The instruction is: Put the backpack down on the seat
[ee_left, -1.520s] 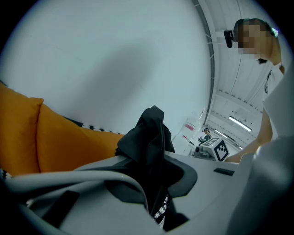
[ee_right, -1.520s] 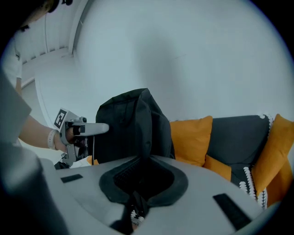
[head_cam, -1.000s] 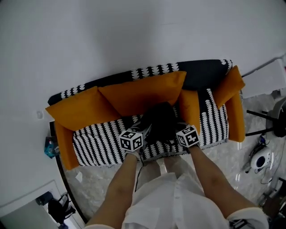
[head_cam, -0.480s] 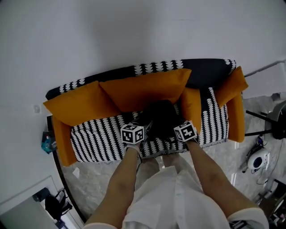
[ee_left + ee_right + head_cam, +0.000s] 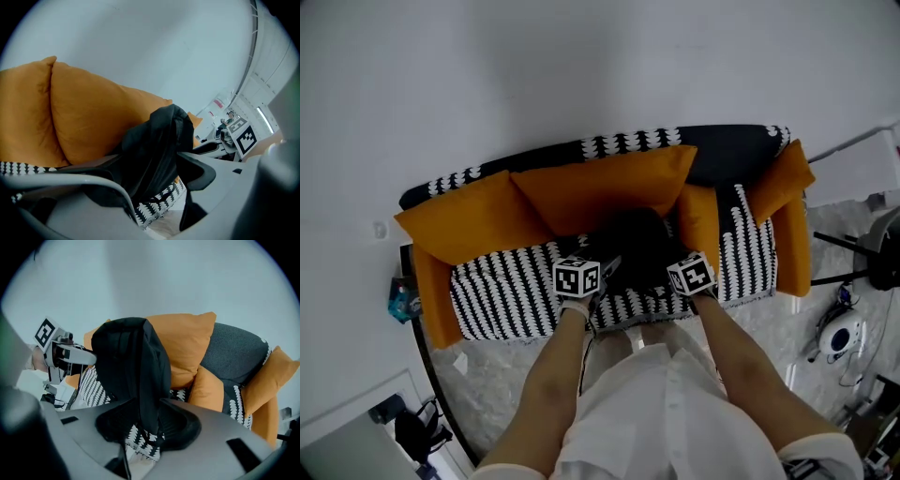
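Note:
The black backpack [image 5: 634, 246] stands upright on the black-and-white patterned sofa seat [image 5: 502, 298], leaning against the orange back cushions. My left gripper [image 5: 600, 267] is at its left side. In the left gripper view the jaws are opening wide, with backpack [image 5: 154, 145] fabric loose between them around the left gripper [image 5: 157, 185]. My right gripper [image 5: 671, 266] is at the bag's right side. Its jaws are opening too, and a black strap of the backpack [image 5: 129, 357] hangs in the gap of the right gripper [image 5: 146, 420], not squeezed.
Orange cushions [image 5: 581, 192] line the sofa back and both arms. A dark grey backrest [image 5: 232, 355] shows at the right. A chair base [image 5: 872, 253] and a white device [image 5: 844, 336] stand on the floor at the right. The person's legs are against the sofa front.
Both grippers and the backpack sit slightly further up the picture, closer to the cushions, than a second ago. The bag stays on the seat between them.

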`<state>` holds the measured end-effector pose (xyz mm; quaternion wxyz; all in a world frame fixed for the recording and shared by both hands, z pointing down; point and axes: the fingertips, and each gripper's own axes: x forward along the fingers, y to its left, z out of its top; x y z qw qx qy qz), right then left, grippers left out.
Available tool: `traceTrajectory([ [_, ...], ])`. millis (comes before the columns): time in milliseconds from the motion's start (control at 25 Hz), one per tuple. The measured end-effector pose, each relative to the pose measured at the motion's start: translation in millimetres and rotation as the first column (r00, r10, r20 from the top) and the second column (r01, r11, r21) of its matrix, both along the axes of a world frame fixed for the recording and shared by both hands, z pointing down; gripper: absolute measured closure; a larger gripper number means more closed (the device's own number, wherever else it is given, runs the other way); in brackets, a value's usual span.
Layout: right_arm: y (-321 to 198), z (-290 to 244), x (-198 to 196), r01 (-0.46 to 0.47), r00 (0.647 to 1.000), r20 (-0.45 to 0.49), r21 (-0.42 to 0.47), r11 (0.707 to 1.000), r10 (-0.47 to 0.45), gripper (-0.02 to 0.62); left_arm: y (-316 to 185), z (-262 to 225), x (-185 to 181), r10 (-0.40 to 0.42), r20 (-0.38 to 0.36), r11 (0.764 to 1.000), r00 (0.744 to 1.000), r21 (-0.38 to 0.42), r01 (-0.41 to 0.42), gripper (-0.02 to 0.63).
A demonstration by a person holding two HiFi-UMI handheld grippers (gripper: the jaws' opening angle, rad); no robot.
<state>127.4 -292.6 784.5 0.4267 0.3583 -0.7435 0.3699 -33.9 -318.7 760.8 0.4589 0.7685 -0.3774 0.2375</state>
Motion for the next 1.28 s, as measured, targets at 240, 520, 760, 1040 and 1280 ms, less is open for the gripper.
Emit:
traceTrajectory([
  [240, 0.6, -32.6, 3.7, -0.019, 0.999, 0.045, 0.076, 0.997, 0.016, 0.441, 9.3, -25.3, -8.6, 0.028, 0.012, 0.999, 1.0, 0.044, -0.029, 0.259],
  [520, 2.9, -78.7, 0.4, -0.053, 0.993, 0.116, 0.164, 0.985, 0.034, 0.445, 19.6, -74.9, 0.7, 0.09, -0.066, 0.99, 0.994, 0.119, -0.082, 0.264],
  [760, 8.3, -138.1, -7.4, -0.085, 0.977, 0.211, 0.288, 0.954, 0.024, 0.501, 34.0, -131.9, -0.3, 0.105, -0.059, 0.957, 0.993, 0.278, -0.085, 0.469],
  [1040, 16.4, -203.5, -6.8, -0.155, 0.942, 0.335, 0.399, 0.904, 0.014, 0.572, 43.8, -187.7, 1.4, 0.12, -0.024, 0.897, 0.992, 0.431, -0.098, 0.552],
  [1280, 25.3, -232.1, -0.2, -0.163, 0.932, 0.363, 0.434, 0.886, -0.006, 0.577, 47.0, -222.4, 4.9, 0.136, -0.043, 0.863, 0.99, 0.496, -0.097, 0.558],
])
